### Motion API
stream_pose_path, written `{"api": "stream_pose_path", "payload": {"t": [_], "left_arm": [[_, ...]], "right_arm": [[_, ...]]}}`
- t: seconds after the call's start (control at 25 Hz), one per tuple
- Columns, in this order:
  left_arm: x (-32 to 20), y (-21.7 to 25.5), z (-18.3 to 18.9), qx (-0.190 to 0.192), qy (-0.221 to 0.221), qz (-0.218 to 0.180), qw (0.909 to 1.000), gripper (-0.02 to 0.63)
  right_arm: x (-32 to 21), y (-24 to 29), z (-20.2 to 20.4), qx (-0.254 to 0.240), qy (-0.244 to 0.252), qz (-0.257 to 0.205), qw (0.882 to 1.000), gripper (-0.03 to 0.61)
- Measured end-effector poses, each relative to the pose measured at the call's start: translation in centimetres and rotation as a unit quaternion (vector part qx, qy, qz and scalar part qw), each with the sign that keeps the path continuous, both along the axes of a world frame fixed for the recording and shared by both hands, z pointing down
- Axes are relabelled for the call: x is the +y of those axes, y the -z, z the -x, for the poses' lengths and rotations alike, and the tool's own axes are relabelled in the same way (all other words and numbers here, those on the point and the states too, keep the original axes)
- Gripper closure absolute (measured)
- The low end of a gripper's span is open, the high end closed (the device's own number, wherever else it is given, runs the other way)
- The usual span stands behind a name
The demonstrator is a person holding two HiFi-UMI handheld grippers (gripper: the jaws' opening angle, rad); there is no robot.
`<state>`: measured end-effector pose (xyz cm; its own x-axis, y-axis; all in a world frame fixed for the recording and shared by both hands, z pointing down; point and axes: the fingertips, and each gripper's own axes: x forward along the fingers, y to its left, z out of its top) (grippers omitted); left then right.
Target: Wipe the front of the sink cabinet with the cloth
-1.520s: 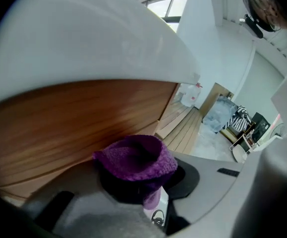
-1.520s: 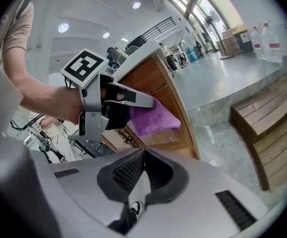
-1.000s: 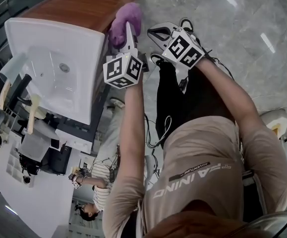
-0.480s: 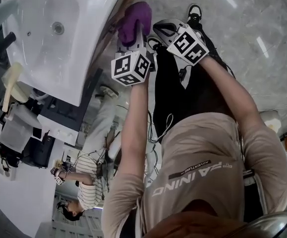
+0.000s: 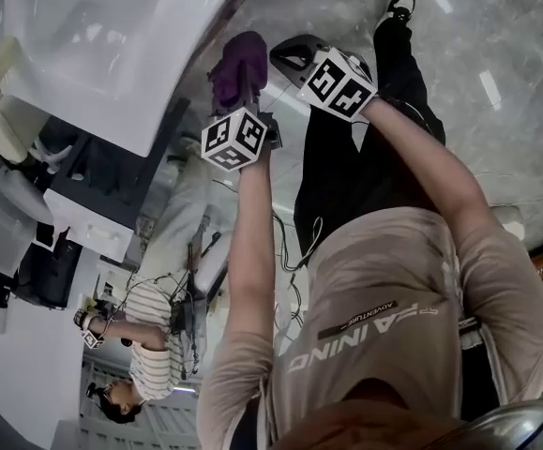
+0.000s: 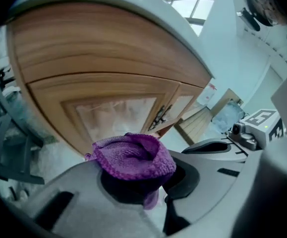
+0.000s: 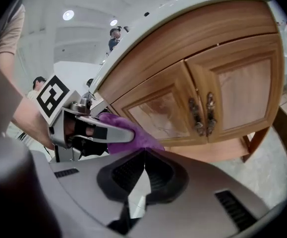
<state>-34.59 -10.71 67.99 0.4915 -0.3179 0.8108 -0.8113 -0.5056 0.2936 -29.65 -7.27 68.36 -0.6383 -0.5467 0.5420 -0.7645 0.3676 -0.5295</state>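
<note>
My left gripper (image 6: 136,182) is shut on a bunched purple cloth (image 6: 133,155), which is held up close to the wooden front of the sink cabinet (image 6: 103,83), by its lower left door panel. The head view shows the cloth (image 5: 238,64) under the white sink top (image 5: 149,73), ahead of the left gripper (image 5: 243,92). My right gripper (image 7: 143,157) is shut with nothing in it and points at the cabinet doors (image 7: 232,88). It hangs just right of the cloth (image 7: 141,139) and the left gripper (image 7: 91,130). In the head view the right gripper (image 5: 290,56) is beside the cloth.
Two metal handles (image 7: 202,114) sit where the cabinet doors meet. A wooden leg (image 7: 255,143) stands on the floor at the right. The person's black trousers and shoe (image 5: 398,7) stretch over the marble floor. Other people (image 5: 149,354) are at the lower left.
The head view has swung, so the white basin has slid toward the top left. The left gripper and cloth sit a little lower in view, the right gripper staying alongside.
</note>
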Motion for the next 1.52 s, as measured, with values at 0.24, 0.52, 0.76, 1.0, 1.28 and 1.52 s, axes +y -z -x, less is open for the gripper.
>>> {"api": "stream_pose_path", "payload": {"t": [0.24, 0.52, 0.76, 1.0, 1.28, 1.52], "left_arm": [[-1.4, -2.5, 8.0, -0.038, 0.057, -0.006, 0.9977, 0.565], [-3.1, -3.7, 10.3, -0.052, 0.054, -0.014, 0.9971, 0.565], [-4.8, -3.6, 10.8, -0.058, 0.048, -0.029, 0.9967, 0.565], [-6.4, -3.2, 10.7, -0.046, 0.046, -0.028, 0.9975, 0.565], [-6.3, -3.8, 9.7, -0.048, 0.051, -0.026, 0.9972, 0.565], [-7.2, -2.4, 6.0, -0.021, 0.049, -0.038, 0.9979, 0.565]], "right_arm": [[-0.1, -0.2, 6.1, -0.003, 0.028, -0.009, 1.0, 0.566], [1.1, -0.8, 8.4, 0.003, 0.042, -0.002, 0.999, 0.566], [1.7, -0.5, 8.5, 0.003, 0.041, 0.005, 0.999, 0.566], [2.0, -0.8, 9.1, 0.002, 0.039, 0.016, 0.999, 0.566], [2.1, -0.3, 8.6, -0.01, 0.041, 0.002, 0.999, 0.566], [2.0, -1.0, 6.2, -0.002, 0.032, 0.003, 0.999, 0.566]]}}
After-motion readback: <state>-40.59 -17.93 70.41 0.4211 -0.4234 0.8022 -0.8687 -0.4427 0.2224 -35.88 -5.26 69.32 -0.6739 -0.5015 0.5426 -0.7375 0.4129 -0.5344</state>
